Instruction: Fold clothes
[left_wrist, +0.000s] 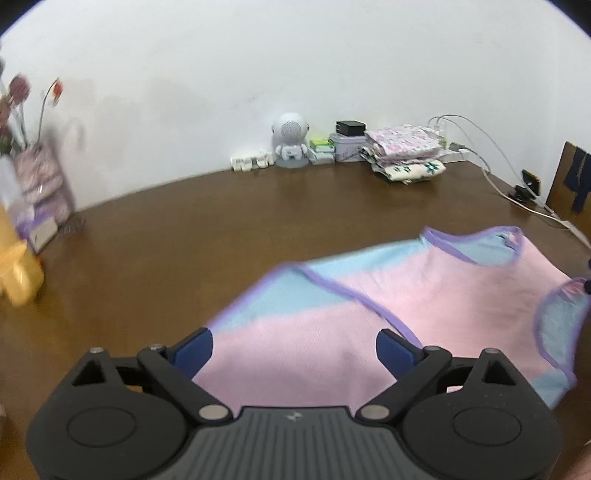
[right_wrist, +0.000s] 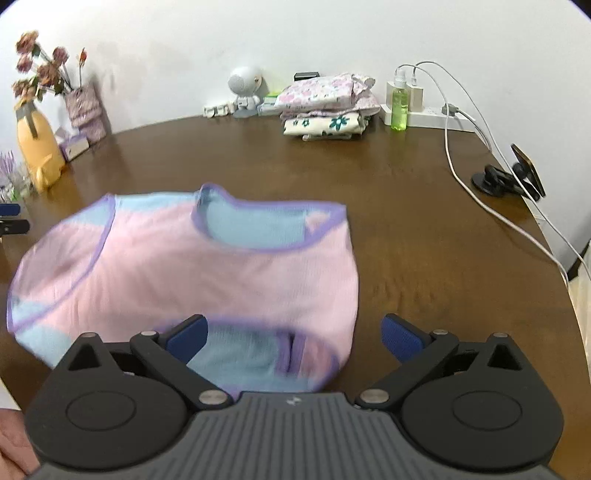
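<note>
Currently your left gripper (left_wrist: 295, 347) and right gripper (right_wrist: 293, 336) both stand spread wide, gripping nothing. Pink-and-blue vest (right_wrist: 207, 266) lies flat on the brown table (right_wrist: 424, 206), beneath both.

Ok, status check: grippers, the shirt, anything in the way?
Left gripper open, right gripper open, neither gripping. Pink-and-blue shirt lies partly folded on the table. Nothing blocking.

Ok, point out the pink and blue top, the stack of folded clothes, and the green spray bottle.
pink and blue top (right_wrist: 221, 269): right wrist view, middle of its pink front.
stack of folded clothes (right_wrist: 325, 107): right wrist view, side of the pile.
green spray bottle (right_wrist: 399, 105): right wrist view, its green body.
</note>
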